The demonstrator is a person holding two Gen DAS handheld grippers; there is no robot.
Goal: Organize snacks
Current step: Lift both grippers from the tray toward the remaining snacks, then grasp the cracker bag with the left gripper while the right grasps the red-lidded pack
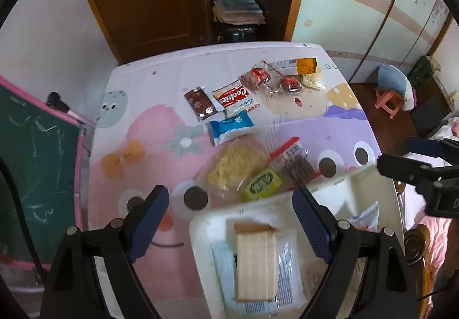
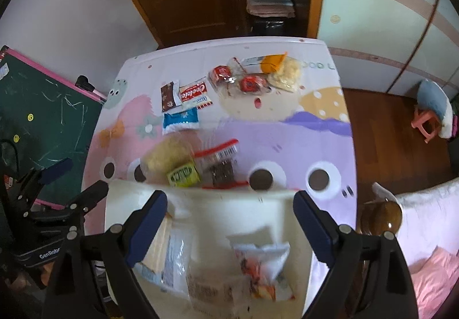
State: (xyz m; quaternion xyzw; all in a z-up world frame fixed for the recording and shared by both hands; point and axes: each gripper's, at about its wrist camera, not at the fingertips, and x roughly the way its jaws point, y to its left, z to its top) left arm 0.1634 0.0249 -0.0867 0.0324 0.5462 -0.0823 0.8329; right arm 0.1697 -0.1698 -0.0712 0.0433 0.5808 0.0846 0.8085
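Observation:
A white bin (image 1: pixel 287 198) (image 2: pixel 200 204) stands at the table's near edge and holds several packets, among them a tan wafer pack (image 1: pixel 255 264) and a white-orange bag (image 2: pixel 264 270). My left gripper (image 1: pixel 229 221) is open and empty above the bin's left part. My right gripper (image 2: pixel 229 224) is open and empty above the bin's middle. Just beyond the bin lie a noodle bag (image 1: pixel 232 167) (image 2: pixel 169 155), a green packet (image 1: pixel 261 182) (image 2: pixel 183 175) and a red-edged clear bag (image 1: pixel 292 164) (image 2: pixel 221 164).
Farther back on the cartoon tablecloth (image 1: pixel 143 95) lie a blue packet (image 1: pixel 229 126), a brown bar (image 1: pixel 199 102), a Cookies pack (image 1: pixel 233 95), two red-wrapped snacks (image 1: pixel 258 76) and an orange pouch (image 1: pixel 305 65). A green chalkboard (image 1: pixel 34 164) stands left.

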